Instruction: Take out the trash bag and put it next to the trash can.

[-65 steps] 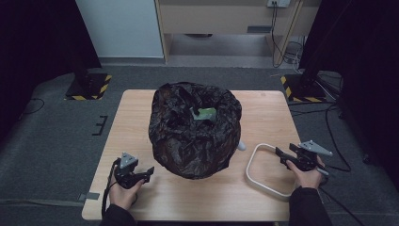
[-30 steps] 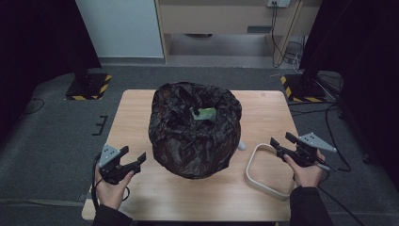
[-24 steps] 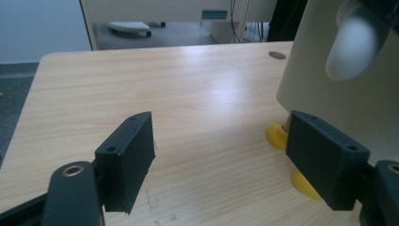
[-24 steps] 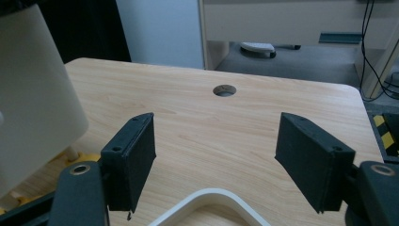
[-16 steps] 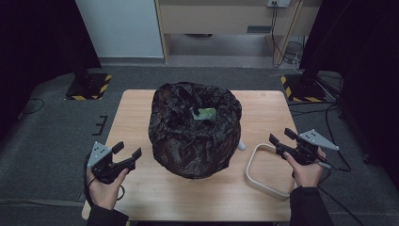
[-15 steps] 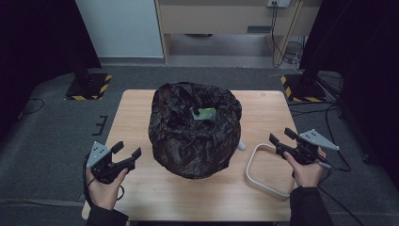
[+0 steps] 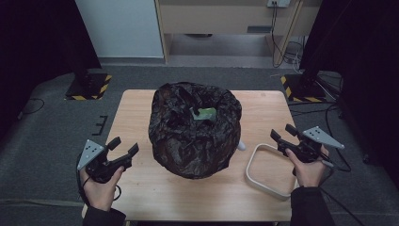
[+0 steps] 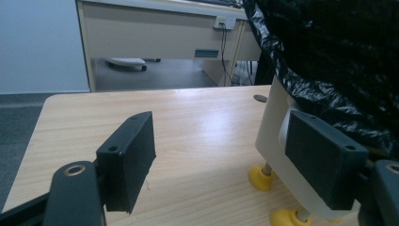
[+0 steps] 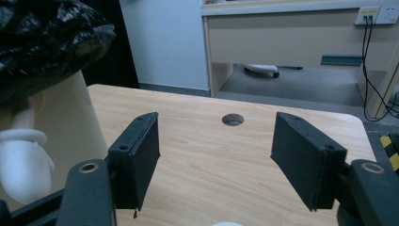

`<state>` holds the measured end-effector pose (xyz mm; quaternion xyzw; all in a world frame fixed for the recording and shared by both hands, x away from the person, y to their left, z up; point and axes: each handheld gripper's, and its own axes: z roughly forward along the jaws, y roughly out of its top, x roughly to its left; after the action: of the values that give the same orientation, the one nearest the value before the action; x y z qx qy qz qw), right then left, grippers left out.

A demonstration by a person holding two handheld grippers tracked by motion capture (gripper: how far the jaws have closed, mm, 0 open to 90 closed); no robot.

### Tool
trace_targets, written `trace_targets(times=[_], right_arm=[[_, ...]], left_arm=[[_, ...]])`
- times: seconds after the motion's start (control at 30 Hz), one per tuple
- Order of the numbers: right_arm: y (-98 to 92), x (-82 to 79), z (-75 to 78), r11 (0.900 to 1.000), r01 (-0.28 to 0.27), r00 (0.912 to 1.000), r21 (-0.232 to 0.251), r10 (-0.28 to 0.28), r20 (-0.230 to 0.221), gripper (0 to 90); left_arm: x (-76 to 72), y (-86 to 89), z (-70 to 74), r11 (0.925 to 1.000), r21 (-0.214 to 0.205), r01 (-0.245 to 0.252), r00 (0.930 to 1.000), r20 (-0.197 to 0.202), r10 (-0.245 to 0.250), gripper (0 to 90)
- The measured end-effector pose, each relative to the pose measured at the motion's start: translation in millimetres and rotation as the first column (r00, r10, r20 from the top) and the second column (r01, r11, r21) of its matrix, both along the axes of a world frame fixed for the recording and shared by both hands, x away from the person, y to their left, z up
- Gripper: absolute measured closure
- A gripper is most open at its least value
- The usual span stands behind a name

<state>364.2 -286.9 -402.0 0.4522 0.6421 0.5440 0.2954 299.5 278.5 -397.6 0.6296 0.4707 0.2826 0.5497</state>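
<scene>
A cream bin lined with a crumpled black bag [image 7: 195, 134] stands in the middle of the wooden table [image 7: 134, 110]. Something green [image 7: 205, 113] lies in the bag's mouth. My left gripper [image 7: 124, 144] is held open off the bin's left side, near the table's front left corner, empty. In the left gripper view its jaws [image 8: 221, 146] stand apart, with the bin's cream wall [image 8: 273, 136] and yellow feet [image 8: 260, 176] just behind the right one. My right gripper [image 7: 281, 132] hovers open right of the bin; its jaws [image 9: 216, 150] have just been closing a little, with nothing between them.
A white rounded-rectangle ring [image 7: 248, 168] lies flat on the table's right front, under the right hand. A small white rounded part [image 7: 241, 146] sticks out at the bin's base. A cable hole [image 9: 232, 119] marks the far tabletop. A desk and stands sit beyond the table.
The left hand has drawn out to the left, past the table's edge, and lifted. The right hand has lifted slightly over the white ring. The bin has stayed put.
</scene>
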Motion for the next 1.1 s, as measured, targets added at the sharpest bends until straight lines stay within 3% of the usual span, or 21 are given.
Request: trace_targets(times=[0.47,0.7,1.1], right_arm=[[7.6,-1.0,17.9,0.9998,-0.014,0.9992,0.013,0.014,0.039,32.5],[10.8,-1.3,25.1,0.9996,-0.021,0.9981,0.019,0.02,0.059,32.1],[24.0,-2.8,46.5,0.9984,-0.051,0.9927,0.027,0.047,0.111,32.2]], left_arm=[[0.9,-1.0,19.2,0.9998,-0.017,0.003,0.9982,0.06,-0.002,24.2],[3.2,-10.0,28.6,0.9998,0.003,0.018,0.9926,0.12,-0.018,24.1],[6.3,-16.1,49.7,0.9997,-0.005,0.024,0.9855,0.168,-0.022,24.4]])
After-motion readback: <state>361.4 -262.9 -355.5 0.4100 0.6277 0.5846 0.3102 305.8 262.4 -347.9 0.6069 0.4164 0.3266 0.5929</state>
